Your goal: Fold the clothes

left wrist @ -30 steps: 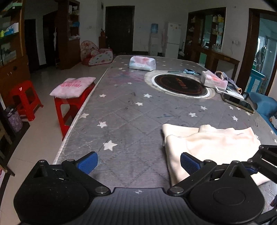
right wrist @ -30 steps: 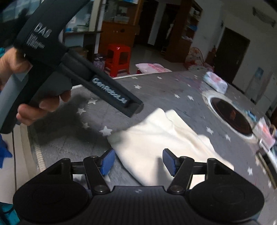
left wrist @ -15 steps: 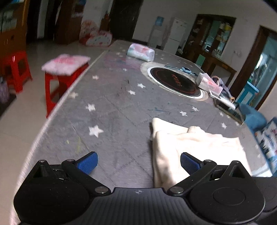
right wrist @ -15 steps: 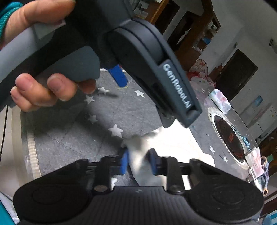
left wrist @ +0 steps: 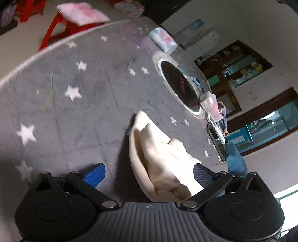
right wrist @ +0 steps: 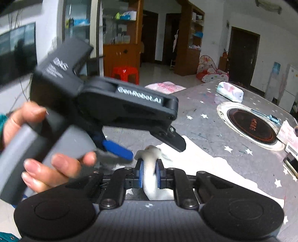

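Note:
A cream garment lies folded on the grey star-patterned table cover. In the right wrist view, my right gripper pinches a bunched near edge of the garment. Its jaws are still closing, and the blue pads press the cloth from both sides. My left gripper is open and rolled to one side, its fingers straddling the garment's near end without touching it. The right wrist view shows the left gripper held by a hand just above the pinched fold.
A round black cooktop is set into the table beyond the garment. A tissue pack lies farther back and a phone to the right. A red stool with a pink cushion stands past the table's left edge.
The right gripper's jaws have closed on the garment's near edge and raised it into a bunch. The left gripper has rolled sideways and dipped toward the garment, staying open.

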Demonstrator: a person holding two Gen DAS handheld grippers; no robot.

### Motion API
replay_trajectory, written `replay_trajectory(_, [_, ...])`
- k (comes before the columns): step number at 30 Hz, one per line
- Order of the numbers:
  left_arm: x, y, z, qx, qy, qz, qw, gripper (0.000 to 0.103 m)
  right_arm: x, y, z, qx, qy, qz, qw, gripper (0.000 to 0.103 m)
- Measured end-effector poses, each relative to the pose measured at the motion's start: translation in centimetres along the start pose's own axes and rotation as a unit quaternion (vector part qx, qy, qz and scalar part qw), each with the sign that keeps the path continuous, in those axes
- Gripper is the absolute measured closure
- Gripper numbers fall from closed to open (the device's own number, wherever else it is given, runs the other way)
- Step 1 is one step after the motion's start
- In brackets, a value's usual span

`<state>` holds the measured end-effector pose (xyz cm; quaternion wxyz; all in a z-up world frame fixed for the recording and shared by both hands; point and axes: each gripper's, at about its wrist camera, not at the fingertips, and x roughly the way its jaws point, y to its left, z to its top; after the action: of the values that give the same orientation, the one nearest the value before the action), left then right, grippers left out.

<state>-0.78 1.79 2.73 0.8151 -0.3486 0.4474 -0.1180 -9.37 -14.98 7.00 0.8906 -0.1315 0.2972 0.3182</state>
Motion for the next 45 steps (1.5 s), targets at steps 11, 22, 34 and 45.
replay_trajectory(11, [2.1, 1.5, -0.4, -0.052, 0.03, -0.025, 0.9979, 0.078, 0.2, -1.1, -1.2, 0.011, -0.009, 0.027, 1.0, 0.09])
replay_trajectory(22, [2.1, 1.8, -0.3, -0.043, 0.022, -0.016, 0.9987, 0.083, -3.4, -5.4, -3.5, 0.074, -0.017, -0.022, 0.997, 0.084])
replay_trajectory(34, [2.2, 1.0, -0.3, -0.023, 0.02, 0.001, 0.9995, 0.083, -4.4, -17.2, -9.4, 0.237, 0.01, -0.177, 0.955, 0.07])
replay_trajectory(45, [2.3, -0.1, -0.5, 0.014, 0.006, 0.024, 0.9996, 0.085, -3.5, -18.8, -11.1, 0.3, -0.009, -0.142, 0.943, 0.089])
